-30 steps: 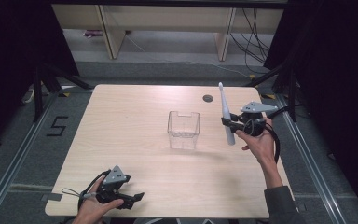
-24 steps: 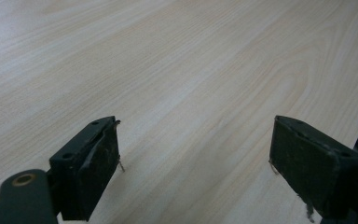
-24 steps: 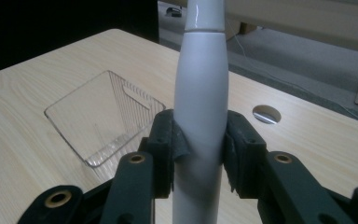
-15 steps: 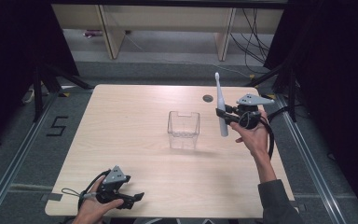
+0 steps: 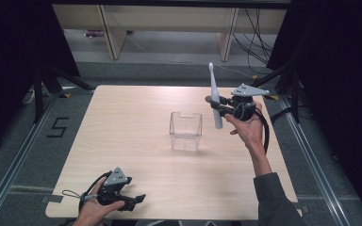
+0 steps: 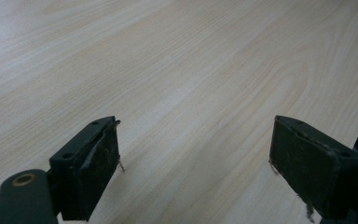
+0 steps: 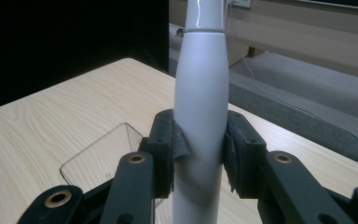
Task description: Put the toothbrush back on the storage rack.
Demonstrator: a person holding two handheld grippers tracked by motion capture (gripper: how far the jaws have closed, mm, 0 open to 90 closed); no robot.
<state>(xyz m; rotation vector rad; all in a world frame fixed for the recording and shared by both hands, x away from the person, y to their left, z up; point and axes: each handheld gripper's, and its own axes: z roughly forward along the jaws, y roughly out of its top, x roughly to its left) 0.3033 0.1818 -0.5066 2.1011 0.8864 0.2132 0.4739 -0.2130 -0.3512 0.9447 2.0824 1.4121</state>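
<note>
A white electric toothbrush (image 5: pixel 214 99) stands almost upright in the air, brush end up, with my right gripper (image 5: pixel 218 107) shut on its handle. In the right gripper view both jaws press on the white handle (image 7: pixel 200 116). The brush hangs just right of a clear plastic box (image 5: pixel 185 131) that stands open-topped at the table's middle; the box's corner (image 7: pixel 107 158) lies below and left of the jaws. My left gripper (image 5: pixel 133 201) rests at the table's near left edge, open, its pads (image 6: pixel 98 161) wide apart over bare wood.
The light wooden table (image 5: pixel 122 127) has a dark round hole by its far right edge, behind my right gripper. Wooden shelving (image 5: pixel 169 23) and cables stand beyond the far side. Metal floor rails (image 5: pixel 311 150) run along both sides.
My right gripper has carried the toothbrush left and toward the far side, closer to the clear box, and tipped it more upright. The left gripper has stayed put.
</note>
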